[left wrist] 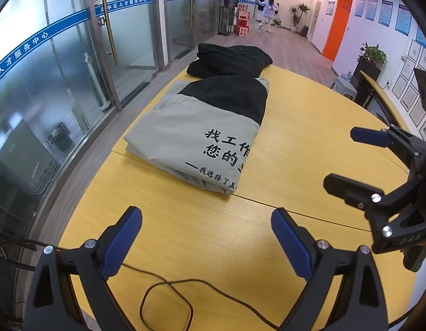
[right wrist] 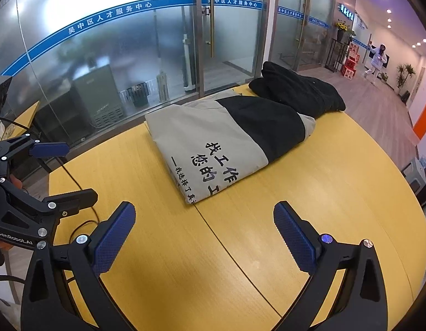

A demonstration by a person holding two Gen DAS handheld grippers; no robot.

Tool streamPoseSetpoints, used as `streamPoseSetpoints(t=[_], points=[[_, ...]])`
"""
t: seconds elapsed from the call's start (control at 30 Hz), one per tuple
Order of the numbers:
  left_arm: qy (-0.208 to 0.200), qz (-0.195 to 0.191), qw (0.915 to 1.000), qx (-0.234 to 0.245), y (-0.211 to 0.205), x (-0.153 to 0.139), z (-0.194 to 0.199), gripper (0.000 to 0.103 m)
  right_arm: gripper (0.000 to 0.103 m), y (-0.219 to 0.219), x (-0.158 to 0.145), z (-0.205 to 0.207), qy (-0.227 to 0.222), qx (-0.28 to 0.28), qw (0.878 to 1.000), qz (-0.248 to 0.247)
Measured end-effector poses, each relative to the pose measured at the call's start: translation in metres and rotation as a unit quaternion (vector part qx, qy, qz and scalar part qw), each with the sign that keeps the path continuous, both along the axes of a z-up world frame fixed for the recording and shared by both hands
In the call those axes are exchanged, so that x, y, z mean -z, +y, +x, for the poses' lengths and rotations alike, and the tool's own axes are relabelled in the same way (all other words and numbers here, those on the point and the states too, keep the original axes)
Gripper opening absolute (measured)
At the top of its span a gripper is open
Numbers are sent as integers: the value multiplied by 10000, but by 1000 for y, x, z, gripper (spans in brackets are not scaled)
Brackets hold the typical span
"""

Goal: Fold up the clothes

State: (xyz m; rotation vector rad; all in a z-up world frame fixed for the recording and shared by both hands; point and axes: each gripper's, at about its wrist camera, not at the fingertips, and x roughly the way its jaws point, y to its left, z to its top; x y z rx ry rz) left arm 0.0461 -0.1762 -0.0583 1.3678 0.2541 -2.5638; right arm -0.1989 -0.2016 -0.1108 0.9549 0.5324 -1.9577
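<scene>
A folded grey and black garment point(left wrist: 201, 127) point(right wrist: 213, 143) with black printed characters lies flat on the yellow table point(left wrist: 295, 143) point(right wrist: 323, 193). Behind it, at the table's far edge, rests a folded black garment point(left wrist: 229, 60) point(right wrist: 298, 91). My left gripper point(left wrist: 206, 215) point(right wrist: 80, 169) hovers over bare tabletop on the near side of the grey garment, open wide with nothing between its blue pads. My right gripper point(right wrist: 204, 208) point(left wrist: 342, 160) is beside it, also open and empty, a little short of the garment's near corner. Neither touches the cloth.
A thin black cable point(left wrist: 168, 295) loops across the table's near edge under the left gripper. A frosted glass wall point(left wrist: 61, 82) runs along the left side. A dark desk point(left wrist: 370, 88) stands off the table's right. A person point(left wrist: 268, 11) walks far down the corridor.
</scene>
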Motion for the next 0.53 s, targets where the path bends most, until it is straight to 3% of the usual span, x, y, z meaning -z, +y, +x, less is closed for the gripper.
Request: streamPoseSetpoints(t=[0.37,0.53], points=[[22,102,9999,-69,-21,10,-15,97,101,-27,16,-13,61,-7,9998,205],[194,-78,9992,-329,-25,6,-15,102,101,-33,23,-21,58,-4,9997,255]])
